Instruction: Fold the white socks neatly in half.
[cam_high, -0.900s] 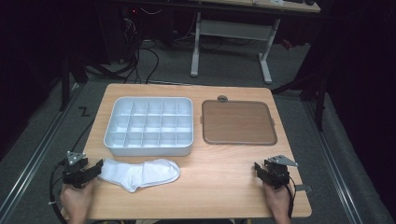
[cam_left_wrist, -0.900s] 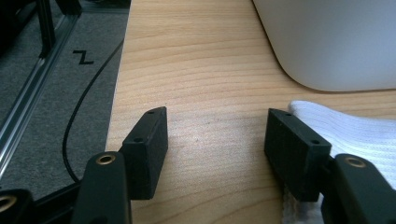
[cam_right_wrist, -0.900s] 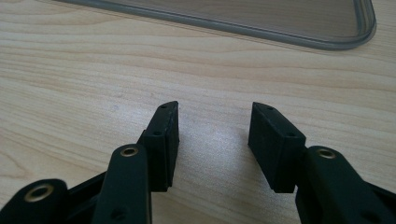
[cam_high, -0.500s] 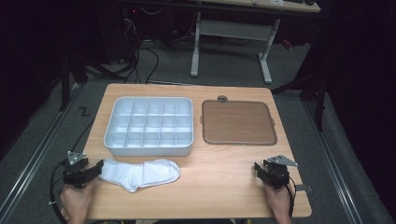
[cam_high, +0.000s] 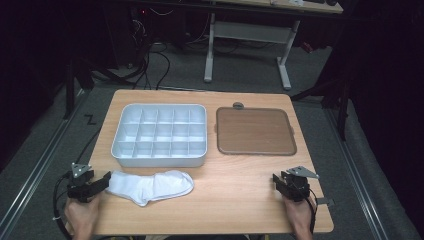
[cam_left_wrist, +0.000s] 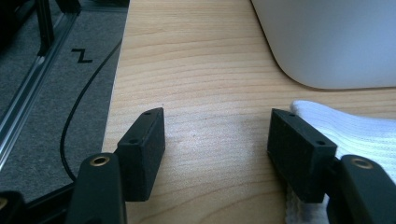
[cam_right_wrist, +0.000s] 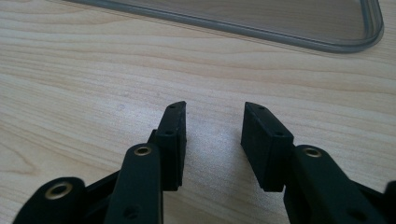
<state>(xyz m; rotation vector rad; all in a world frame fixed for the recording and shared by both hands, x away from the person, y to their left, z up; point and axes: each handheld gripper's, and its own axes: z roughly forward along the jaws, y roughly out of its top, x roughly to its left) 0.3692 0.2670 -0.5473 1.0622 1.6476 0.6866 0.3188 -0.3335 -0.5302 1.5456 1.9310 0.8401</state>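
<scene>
A white sock (cam_high: 151, 185) lies flat on the wooden table (cam_high: 235, 205) near the front left, just below the white compartment tray (cam_high: 161, 135). My left gripper (cam_high: 102, 181) rests at the table's front left corner, open, with its tips at the sock's cuff end. In the left gripper view the sock (cam_left_wrist: 359, 135) lies beside and under the right jaw, and bare wood shows between the jaws of the left gripper (cam_left_wrist: 215, 128). My right gripper (cam_high: 278, 181) rests at the front right, open over bare wood. The right gripper (cam_right_wrist: 212, 122) has nothing between its jaws.
A brown tray lid with a grey rim (cam_high: 255, 131) lies to the right of the compartment tray, and its rim (cam_right_wrist: 289, 39) shows ahead of the right gripper. A small grey knob (cam_high: 238, 105) sits at its far edge. The table's left edge and the floor cable (cam_left_wrist: 79, 107) run close to the left gripper.
</scene>
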